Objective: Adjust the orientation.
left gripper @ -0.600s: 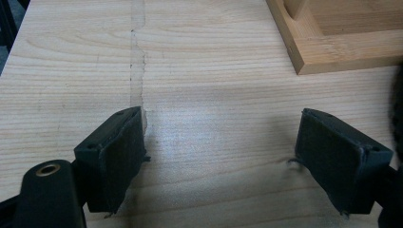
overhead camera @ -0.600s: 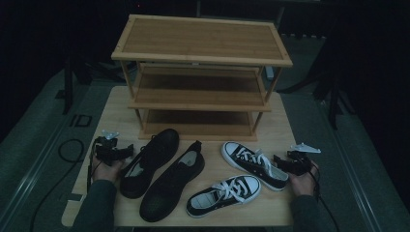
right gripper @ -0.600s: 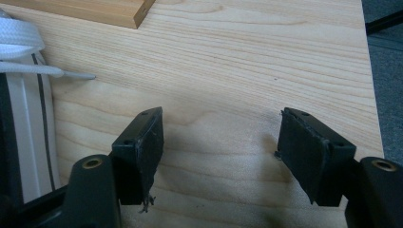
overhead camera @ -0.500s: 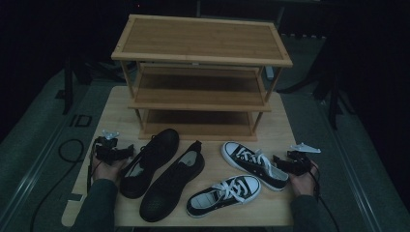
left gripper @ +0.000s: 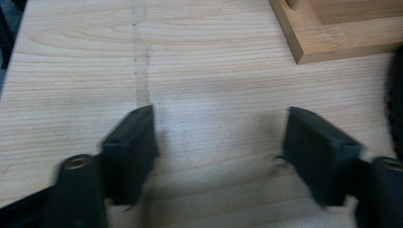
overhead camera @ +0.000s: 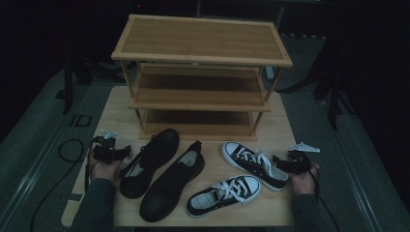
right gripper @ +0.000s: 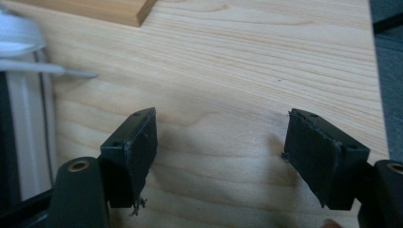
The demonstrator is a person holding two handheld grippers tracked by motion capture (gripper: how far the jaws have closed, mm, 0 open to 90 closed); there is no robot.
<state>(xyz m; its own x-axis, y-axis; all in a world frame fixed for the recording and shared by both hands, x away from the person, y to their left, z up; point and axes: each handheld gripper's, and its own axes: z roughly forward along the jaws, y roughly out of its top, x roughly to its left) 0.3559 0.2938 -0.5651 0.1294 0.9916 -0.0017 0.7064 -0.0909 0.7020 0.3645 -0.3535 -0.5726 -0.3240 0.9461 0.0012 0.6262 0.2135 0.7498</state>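
Your left tongs (overhead camera: 121, 151) and right tongs (overhead camera: 276, 159) rest spread and empty at the tabletop's (overhead camera: 116, 104) side edges, four shoes (overhead camera: 170, 181) unshelved before the bare rack (overhead camera: 200, 41).

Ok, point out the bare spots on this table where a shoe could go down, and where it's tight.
Free: the table strip left of the shoe rack, ahead of the left gripper, and the strip right of the rack, ahead of the right gripper. The rack's shelves look bare. Crowded: the front middle, where two black shoes and two sneakers lie close together.
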